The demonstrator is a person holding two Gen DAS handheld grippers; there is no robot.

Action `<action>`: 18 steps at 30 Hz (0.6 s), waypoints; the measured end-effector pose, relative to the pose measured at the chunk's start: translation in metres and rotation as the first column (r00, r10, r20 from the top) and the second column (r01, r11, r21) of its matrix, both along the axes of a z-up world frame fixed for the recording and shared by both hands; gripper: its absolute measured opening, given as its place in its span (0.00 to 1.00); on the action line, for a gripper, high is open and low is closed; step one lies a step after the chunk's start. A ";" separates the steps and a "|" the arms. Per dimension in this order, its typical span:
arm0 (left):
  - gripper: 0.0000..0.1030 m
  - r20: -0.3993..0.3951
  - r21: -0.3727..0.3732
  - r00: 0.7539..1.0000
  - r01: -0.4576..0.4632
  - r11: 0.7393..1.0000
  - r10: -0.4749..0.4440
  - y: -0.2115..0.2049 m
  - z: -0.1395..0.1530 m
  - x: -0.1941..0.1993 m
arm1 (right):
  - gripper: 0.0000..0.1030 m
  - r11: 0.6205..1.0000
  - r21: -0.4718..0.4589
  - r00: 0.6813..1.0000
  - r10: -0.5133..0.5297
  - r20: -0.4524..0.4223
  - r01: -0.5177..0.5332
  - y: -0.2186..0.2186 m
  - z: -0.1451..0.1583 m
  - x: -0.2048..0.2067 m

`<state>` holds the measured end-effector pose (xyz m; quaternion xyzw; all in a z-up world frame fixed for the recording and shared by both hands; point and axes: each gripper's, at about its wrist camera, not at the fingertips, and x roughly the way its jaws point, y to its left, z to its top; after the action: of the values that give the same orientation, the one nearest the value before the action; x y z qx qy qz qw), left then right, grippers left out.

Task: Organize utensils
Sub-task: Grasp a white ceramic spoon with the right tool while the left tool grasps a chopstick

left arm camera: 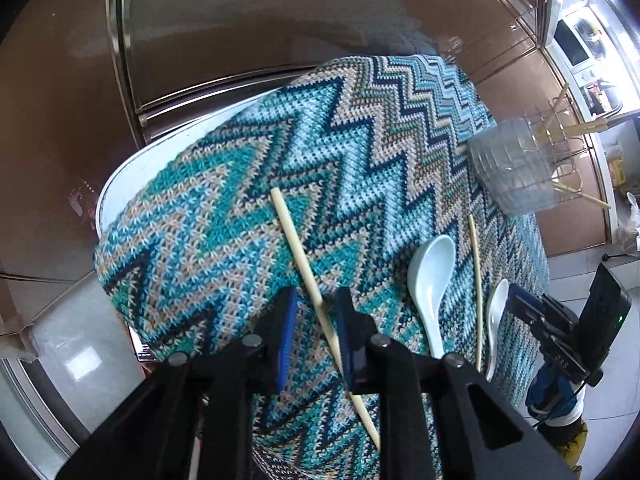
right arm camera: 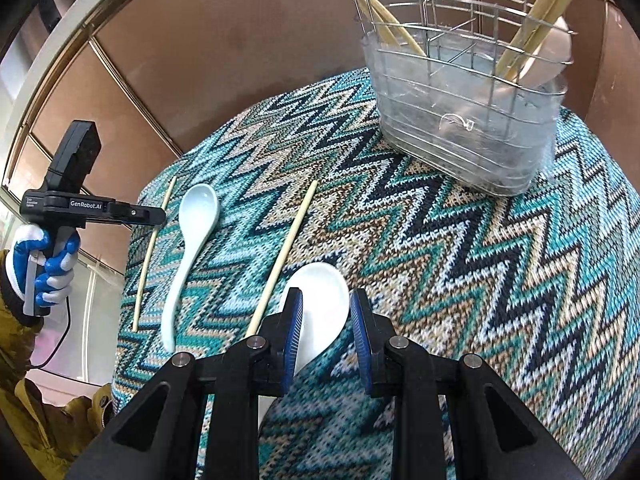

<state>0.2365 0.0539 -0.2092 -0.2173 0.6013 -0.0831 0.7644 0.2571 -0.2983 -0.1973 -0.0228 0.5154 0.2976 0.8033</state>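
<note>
In the left wrist view, the left gripper (left arm camera: 316, 297) hangs over a teal, cream and navy zigzag knitted cloth (left arm camera: 224, 184) covering the white worktop (left arm camera: 132, 168). Its fingers stand narrow but not closed, with a pale wooden chopstick (left arm camera: 298, 248) between them close to the right pad; its lower end is hidden behind the finger. To the right lie a pale blue ceramic spoon (left arm camera: 432, 276), a second thin chopstick (left arm camera: 476, 276), then a white ceramic spoon (right arm camera: 324, 308), its handle hidden under the right gripper (right arm camera: 326, 297). That gripper's fingers straddle the bowl, moderately apart; contact is unclear. Far right stands a wire basket with a clear liner (right arm camera: 460, 128) holding chopsticks whose tops are cut off.
</note>
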 end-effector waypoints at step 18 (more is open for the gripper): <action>0.09 -0.012 0.010 0.999 -0.053 0.999 0.053 0.002 -0.001 -0.002 | 0.11 0.995 0.012 0.993 0.101 -0.057 -0.100 0.014 -0.024 0.022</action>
<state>0.2342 0.0555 -0.2104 -0.2302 0.6004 -0.0585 0.7636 0.2789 -0.2847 -0.2217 -0.0363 0.5349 0.3406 0.7724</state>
